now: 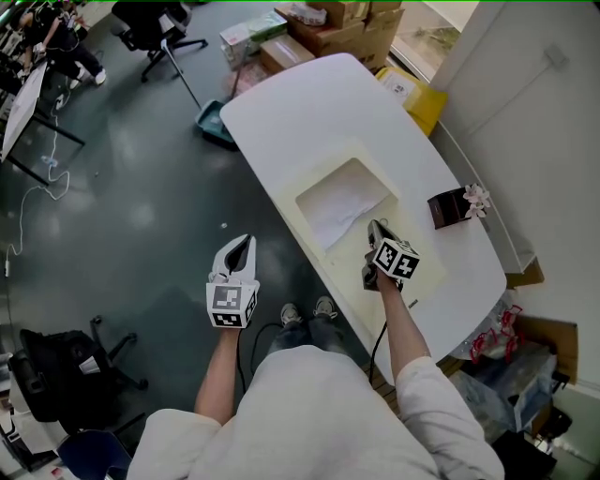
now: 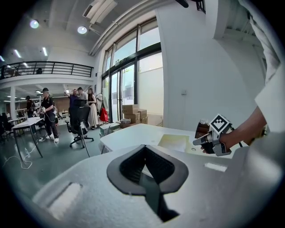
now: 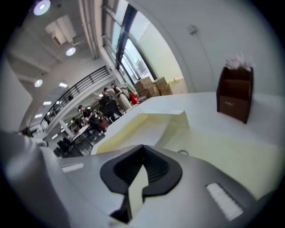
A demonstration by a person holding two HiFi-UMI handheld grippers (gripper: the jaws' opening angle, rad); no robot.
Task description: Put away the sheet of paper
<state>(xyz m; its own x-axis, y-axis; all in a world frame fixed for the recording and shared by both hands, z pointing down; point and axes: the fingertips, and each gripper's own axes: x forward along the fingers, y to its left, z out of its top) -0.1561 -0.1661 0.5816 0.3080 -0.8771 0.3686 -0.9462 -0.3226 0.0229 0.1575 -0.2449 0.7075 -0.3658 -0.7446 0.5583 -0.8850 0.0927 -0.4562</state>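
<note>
A crumpled white sheet of paper point(image 1: 339, 208) lies in a cream-coloured recess point(image 1: 314, 187) sunk into the white table point(image 1: 300, 112). My right gripper point(image 1: 373, 228) hovers at the recess's near right corner, just past the paper's edge, jaws shut with nothing seen between them. In the right gripper view its jaws point(image 3: 143, 148) point over the cream panel toward the recess point(image 3: 147, 127). My left gripper point(image 1: 242, 242) hangs over the floor to the left of the table, off its edge, jaws shut and empty. The left gripper view looks past its jaws point(image 2: 144, 148) to the paper point(image 2: 173, 142) and the right gripper point(image 2: 198, 141).
A brown tissue box point(image 1: 455, 206) stands on the table to the right of the recess. Cardboard boxes point(image 1: 342, 28) and a yellow bin point(image 1: 412, 94) sit beyond the table's far end. An office chair point(image 1: 155, 28) and a blue dustpan point(image 1: 214, 122) are on the floor at the left.
</note>
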